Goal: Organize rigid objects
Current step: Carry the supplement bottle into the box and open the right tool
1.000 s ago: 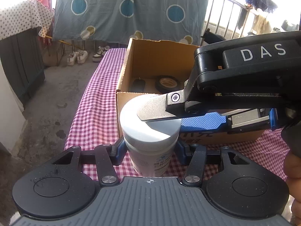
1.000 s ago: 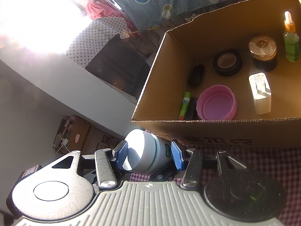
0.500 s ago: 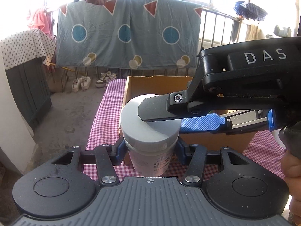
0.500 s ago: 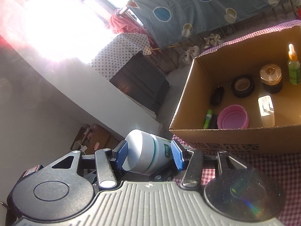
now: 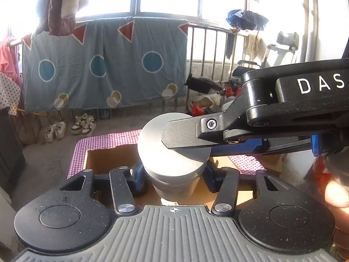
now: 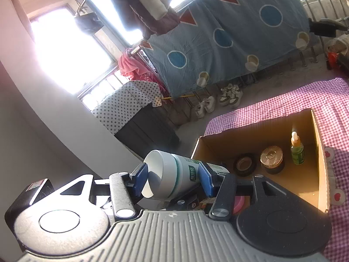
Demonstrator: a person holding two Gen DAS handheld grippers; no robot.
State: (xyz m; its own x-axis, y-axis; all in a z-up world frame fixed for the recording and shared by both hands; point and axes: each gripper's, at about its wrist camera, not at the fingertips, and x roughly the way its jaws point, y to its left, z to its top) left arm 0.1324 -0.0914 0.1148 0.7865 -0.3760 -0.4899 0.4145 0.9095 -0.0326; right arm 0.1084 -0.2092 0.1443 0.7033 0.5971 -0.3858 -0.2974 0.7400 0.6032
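You've got the white cylindrical plastic jar with a flat grey-white lid [image 5: 174, 152] clamped by both tools: your left gripper [image 5: 173, 175] pinches the body at centre frame, and your right gripper [image 6: 172, 180] grips across the lid end and body, entering the left view from the right edge. The jar sits in the air above the open brown cardboard box [image 6: 318, 152], not yet inside. Already in the box, lower right of the right view: black tape roll [image 6: 244, 164], dark jar with ribbed gold lid [image 6: 272, 159], small green dropper bottle [image 6: 297, 151], and a sliver of pink round lid [image 6: 240, 204]. Left to do, I'd judge: lower the jar in and release. Whether more items wait on the purple-checked tablecloth [image 6: 272, 111], can't tell.
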